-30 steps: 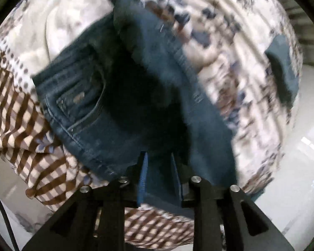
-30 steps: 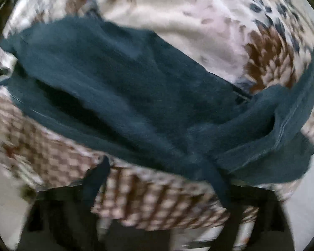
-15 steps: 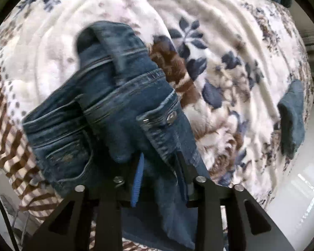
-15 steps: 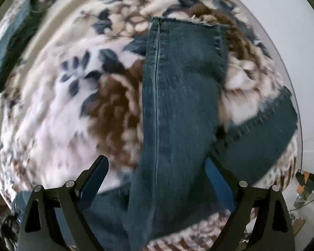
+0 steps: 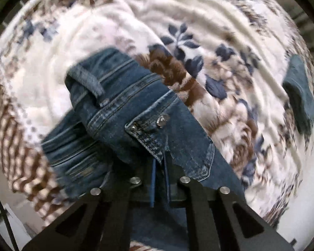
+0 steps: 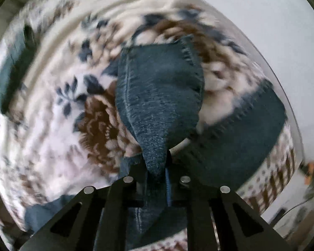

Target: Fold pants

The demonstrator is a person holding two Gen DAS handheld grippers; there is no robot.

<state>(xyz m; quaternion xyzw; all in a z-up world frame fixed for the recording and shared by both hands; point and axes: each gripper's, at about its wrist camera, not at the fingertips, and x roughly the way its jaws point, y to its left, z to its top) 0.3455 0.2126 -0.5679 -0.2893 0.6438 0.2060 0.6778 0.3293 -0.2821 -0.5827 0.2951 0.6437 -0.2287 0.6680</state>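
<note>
Dark blue jeans [image 5: 136,121] lie bunched on a floral blanket [image 5: 198,31]. In the left wrist view the waistband with belt loop, metal button [image 5: 162,119] and pocket is right in front of my left gripper [image 5: 159,167], which is shut on the denim at the waist. In the right wrist view my right gripper [image 6: 156,171] is shut on a pant leg [image 6: 159,96], which rises from the jaws toward its hem. The other leg [image 6: 247,133] lies to the right.
The blanket has a brown checked border [image 5: 21,146] along the bed's near edge. Another dark blue garment [image 5: 301,96] lies at the right in the left wrist view and at the left in the right wrist view [image 6: 10,69]. A pale wall [image 6: 272,21] stands beyond.
My right gripper has closed from open onto the pant leg and pinches it. My left gripper has narrowed on the waist, and the jeans have shifted closer and bunched up.
</note>
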